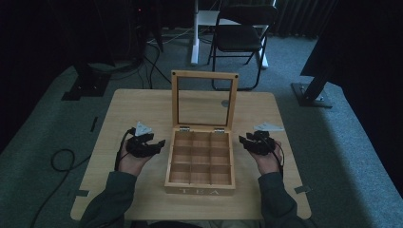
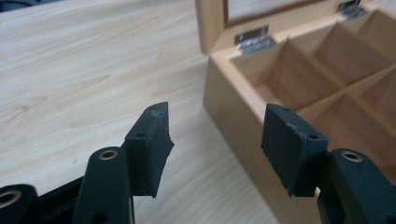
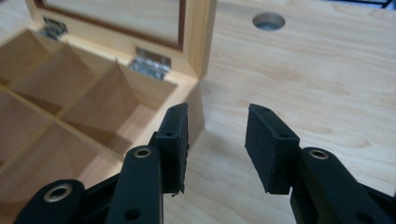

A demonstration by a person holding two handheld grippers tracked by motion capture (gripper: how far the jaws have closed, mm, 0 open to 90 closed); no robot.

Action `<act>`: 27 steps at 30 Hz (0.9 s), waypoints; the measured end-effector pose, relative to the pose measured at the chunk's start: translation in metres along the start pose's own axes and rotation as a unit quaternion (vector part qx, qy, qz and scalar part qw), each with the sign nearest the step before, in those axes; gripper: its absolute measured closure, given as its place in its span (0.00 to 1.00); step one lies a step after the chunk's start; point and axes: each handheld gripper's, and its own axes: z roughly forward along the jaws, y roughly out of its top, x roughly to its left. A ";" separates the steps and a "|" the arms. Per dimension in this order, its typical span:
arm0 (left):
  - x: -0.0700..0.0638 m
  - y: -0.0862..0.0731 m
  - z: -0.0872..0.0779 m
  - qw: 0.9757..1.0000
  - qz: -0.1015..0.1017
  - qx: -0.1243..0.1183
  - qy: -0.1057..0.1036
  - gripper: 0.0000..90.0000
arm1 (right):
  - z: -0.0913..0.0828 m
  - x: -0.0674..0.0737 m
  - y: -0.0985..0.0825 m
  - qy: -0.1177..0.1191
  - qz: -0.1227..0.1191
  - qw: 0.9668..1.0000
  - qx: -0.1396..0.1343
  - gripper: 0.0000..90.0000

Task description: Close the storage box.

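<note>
Flanking: both grippers sit beside the box [image 1: 200, 161], one at each side wall, neither touching it
Box place: mid-table [image 1: 142, 102], near the front edge; lid [image 1: 204, 99] stands upright at the rear on two hinges [image 2: 253, 38]
Box make: pale wood, word TEA on the front wall; inside, thin dividers [image 2: 299, 60] form a grid of bare compartments
Weight: probably light to moderate, since it holds nothing; stiff walls should bear a firm squeeze
Surface: smooth finished wood, likely a bit slippery under rubber pads; a flat, square grip would hold best
Fragile parts: lid pane looks like glass or clear plastic; small hinges could strain if the lid is pushed back further
Hold, body: the two side walls suit a lift with both grippers; top rims of the walls also fit between pads
Hold, lid: the upper frame rail or a side rail, wood alone, away from the pane; best eased down, not dropped
Left gripper [image 2: 215, 144]: released, jaws wide, nothing between them; just left of the box
Right gripper [image 3: 217, 144]: jaws parted, nothing gripped; just right of the box, by its rear corner
Around: a round hole [image 3: 268, 21] in the table behind the box on the right; a chair [image 1: 240, 40] well behind the box
In the way: nothing between either gripper and the box; upright lid blocks any reach from behind
</note>
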 end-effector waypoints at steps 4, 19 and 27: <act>0.001 0.010 0.005 1.000 0.003 -0.003 -0.002 0.47 | 0.002 0.003 0.005 0.011 0.001 1.000 -0.013 0.64; 0.007 0.054 0.024 0.999 0.027 -0.015 0.009 0.45 | 0.015 0.008 0.044 0.008 -0.023 0.999 -0.024 0.60; 0.008 0.077 0.037 0.999 0.032 -0.020 0.013 0.45 | 0.031 0.004 0.060 0.007 -0.010 1.000 -0.025 0.56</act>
